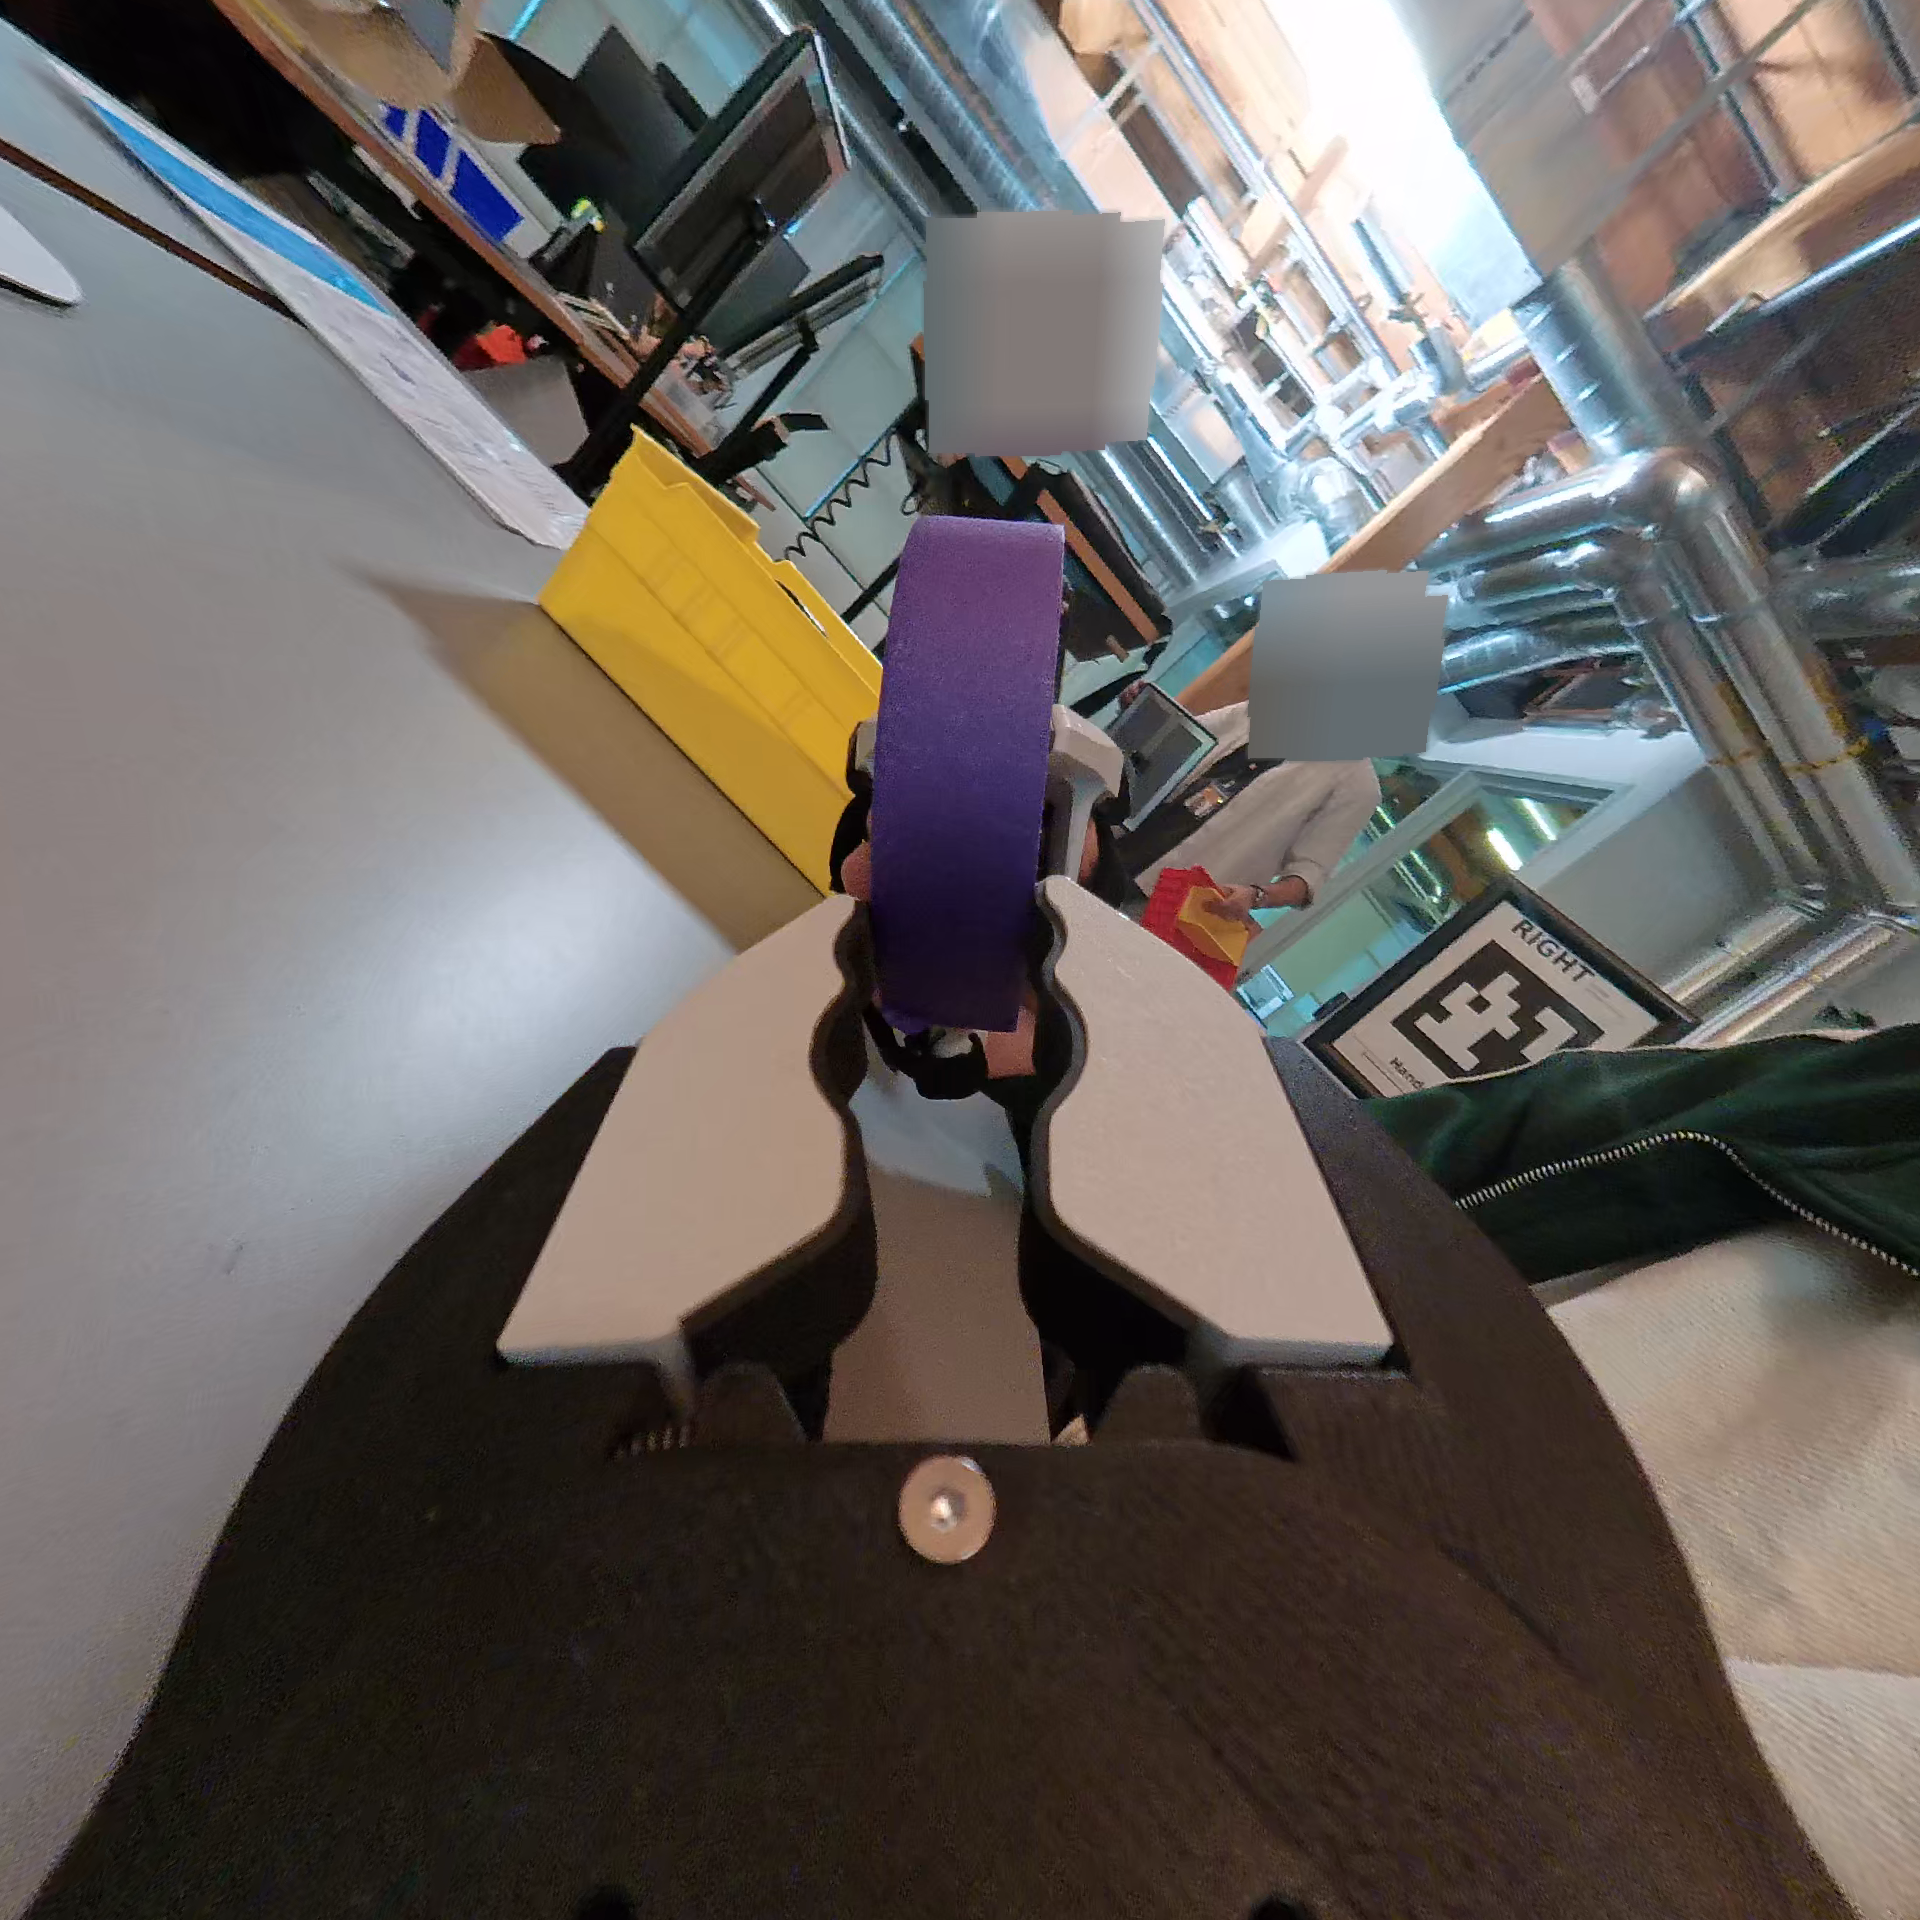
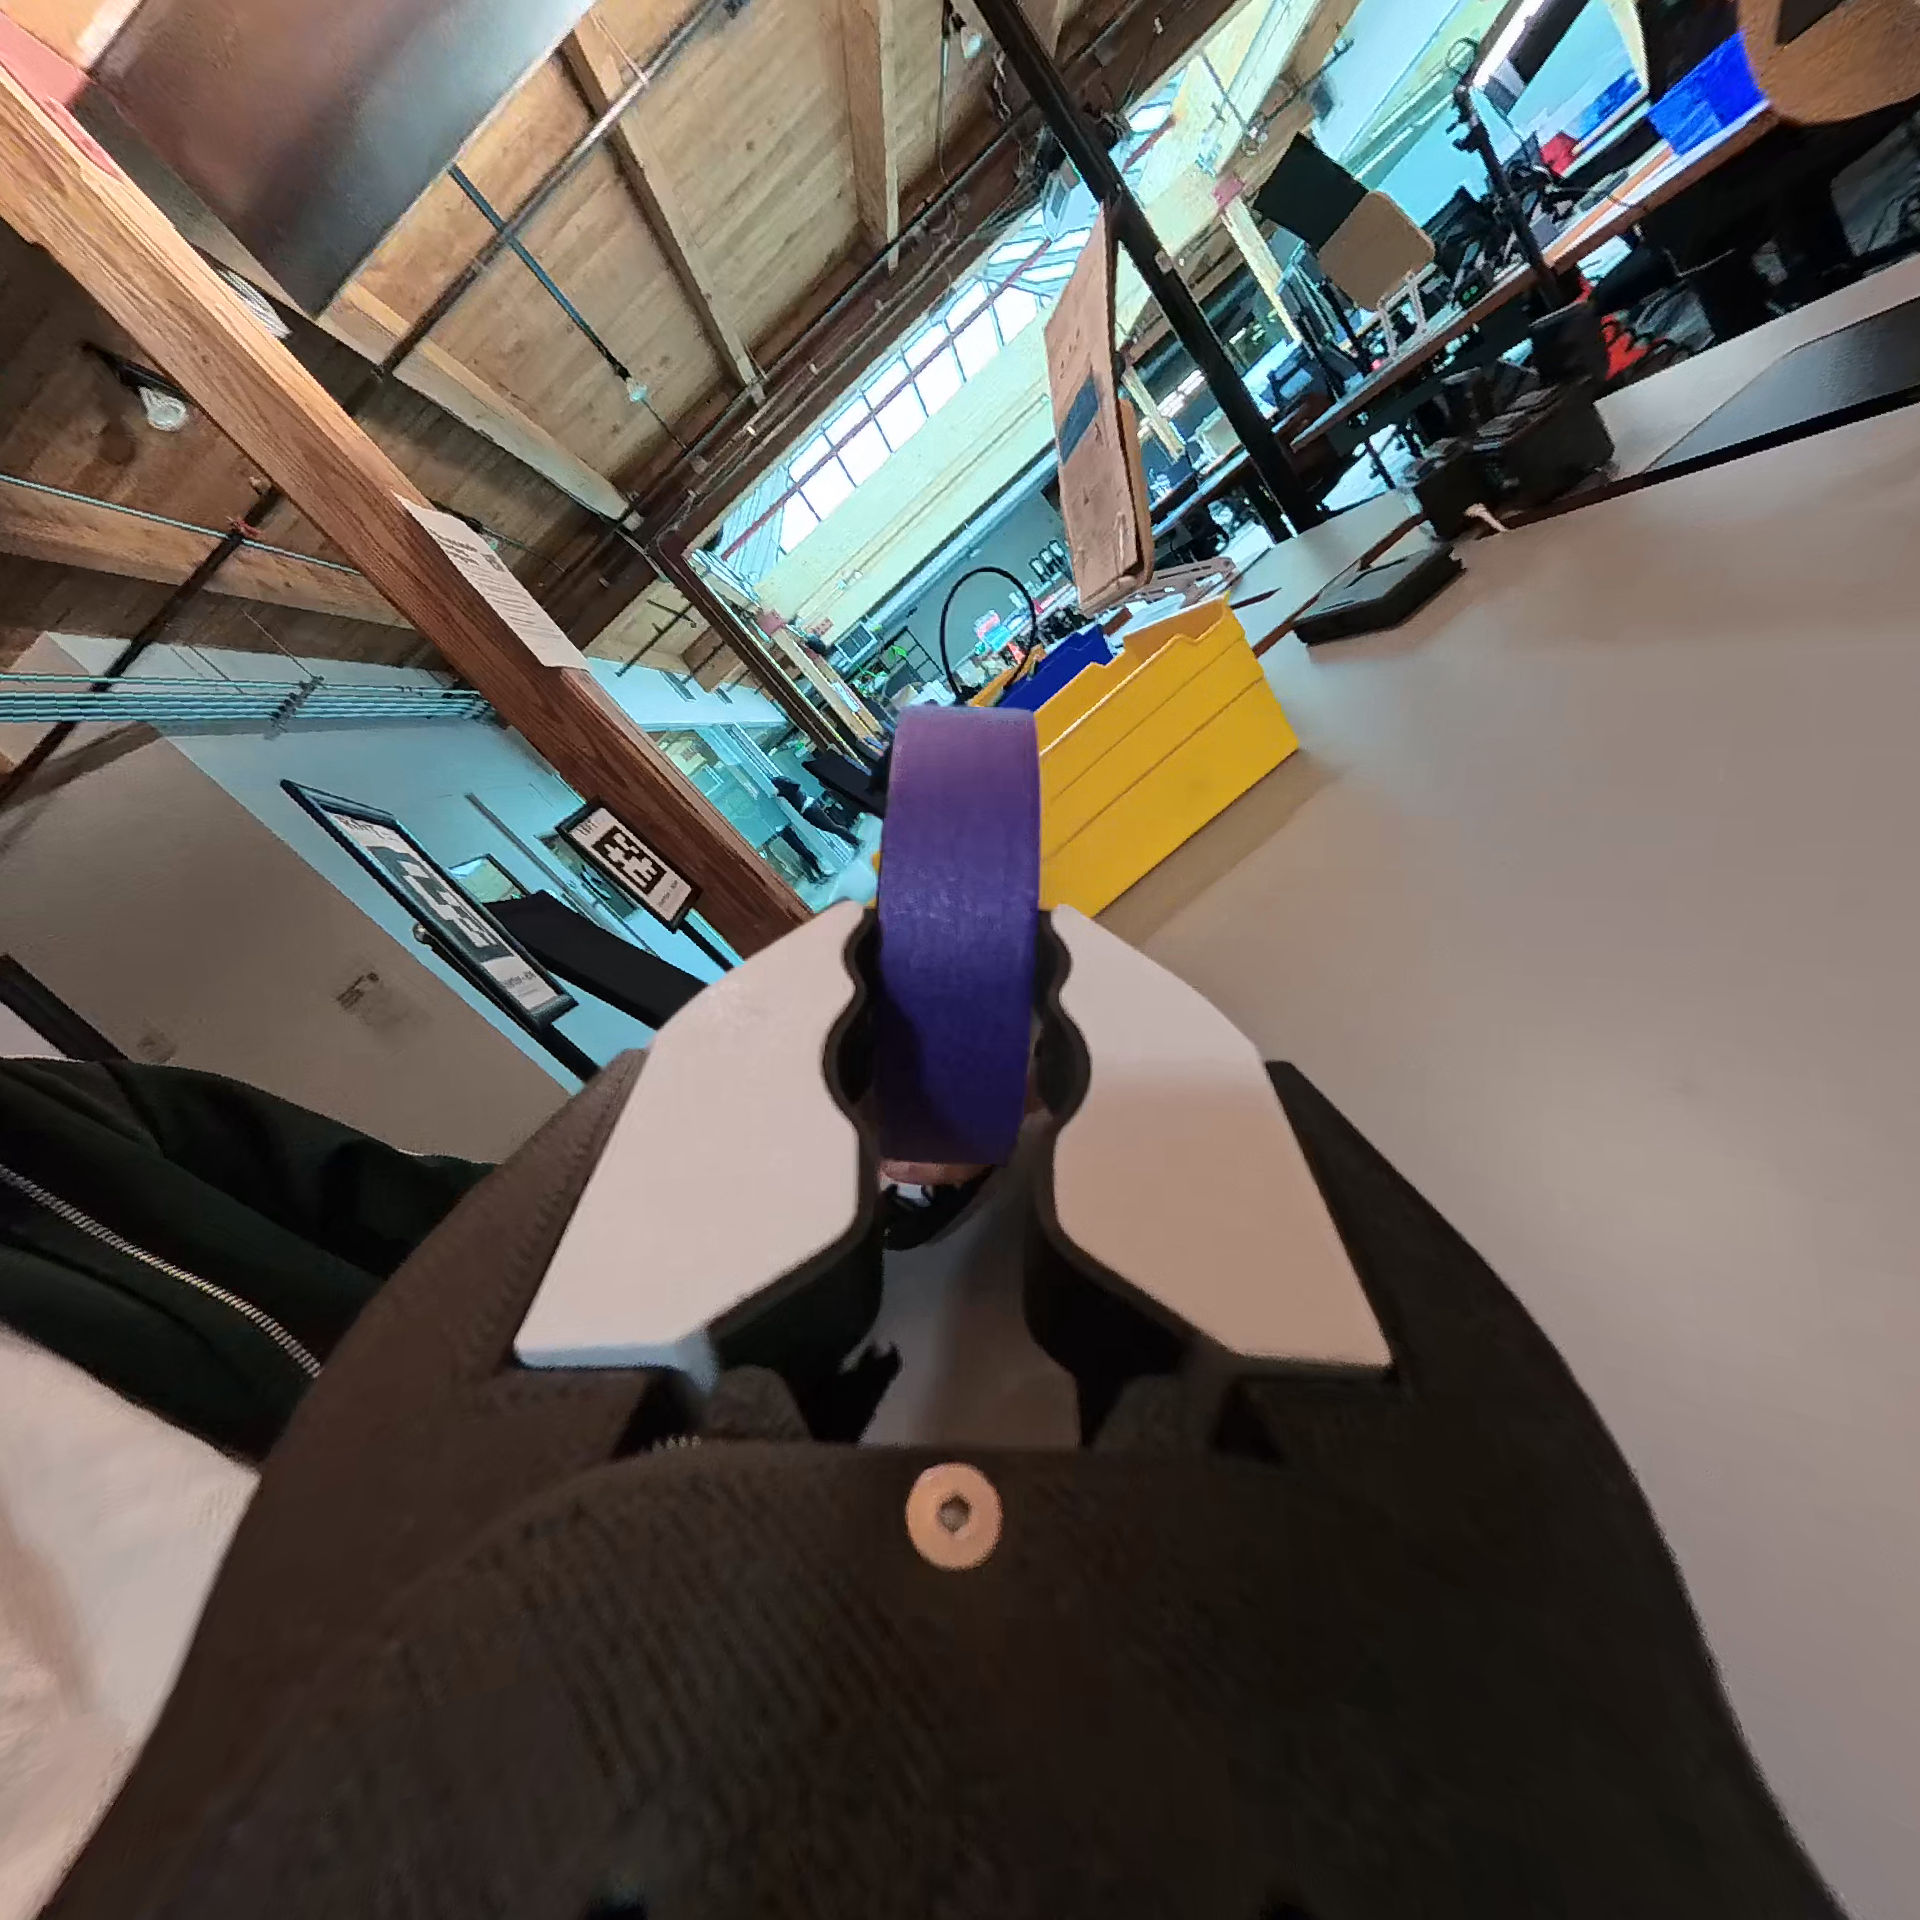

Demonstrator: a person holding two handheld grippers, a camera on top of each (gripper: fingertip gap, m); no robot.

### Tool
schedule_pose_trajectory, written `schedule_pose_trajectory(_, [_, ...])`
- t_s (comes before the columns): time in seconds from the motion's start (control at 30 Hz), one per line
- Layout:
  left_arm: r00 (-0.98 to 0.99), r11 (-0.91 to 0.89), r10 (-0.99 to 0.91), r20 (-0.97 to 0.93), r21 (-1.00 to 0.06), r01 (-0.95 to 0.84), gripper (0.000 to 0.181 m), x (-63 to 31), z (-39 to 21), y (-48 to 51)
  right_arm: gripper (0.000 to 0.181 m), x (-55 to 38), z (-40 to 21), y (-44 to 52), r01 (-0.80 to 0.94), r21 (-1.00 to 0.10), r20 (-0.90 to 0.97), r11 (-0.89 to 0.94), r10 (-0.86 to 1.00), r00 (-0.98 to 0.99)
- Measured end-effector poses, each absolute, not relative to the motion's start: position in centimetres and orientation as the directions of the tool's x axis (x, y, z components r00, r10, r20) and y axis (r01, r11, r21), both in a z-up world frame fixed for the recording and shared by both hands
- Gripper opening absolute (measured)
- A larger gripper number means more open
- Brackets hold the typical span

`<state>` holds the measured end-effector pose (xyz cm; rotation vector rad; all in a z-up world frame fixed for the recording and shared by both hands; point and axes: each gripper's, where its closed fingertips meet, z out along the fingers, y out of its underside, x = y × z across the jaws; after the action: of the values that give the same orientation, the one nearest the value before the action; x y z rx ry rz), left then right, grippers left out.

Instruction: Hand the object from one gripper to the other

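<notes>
A roll of purple tape stands on edge between my two grippers, held up above a pale table. My left gripper is shut on the near part of the roll, with its grey fingers pressing both sides. The right gripper's grey fingertips show just behind, on either side of the same roll. In the right wrist view the tape roll sits between my right gripper, whose white fingers are closed against its sides. The far half of the roll is hidden in each view.
A yellow bin stands on the table beyond the tape and also shows in the right wrist view. A dark green sleeve lies at the right. A framed marker sign and a person stand beyond. The left gripper's tips are roughly 6 centimetres from the right gripper's.
</notes>
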<state>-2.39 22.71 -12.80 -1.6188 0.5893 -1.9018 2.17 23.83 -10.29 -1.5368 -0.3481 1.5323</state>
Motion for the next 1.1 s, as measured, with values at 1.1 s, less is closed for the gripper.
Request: schedule_pose_trajectory(1.1, [0.046, -0.778, -0.567, 0.822, -0.554, 0.297, 0.03, -6.0, -13.8, 26.7, 0.055, 1.5, -10.3, 23.7, 0.331, -0.919, 0.39, 0.216, 0.631, 0.671])
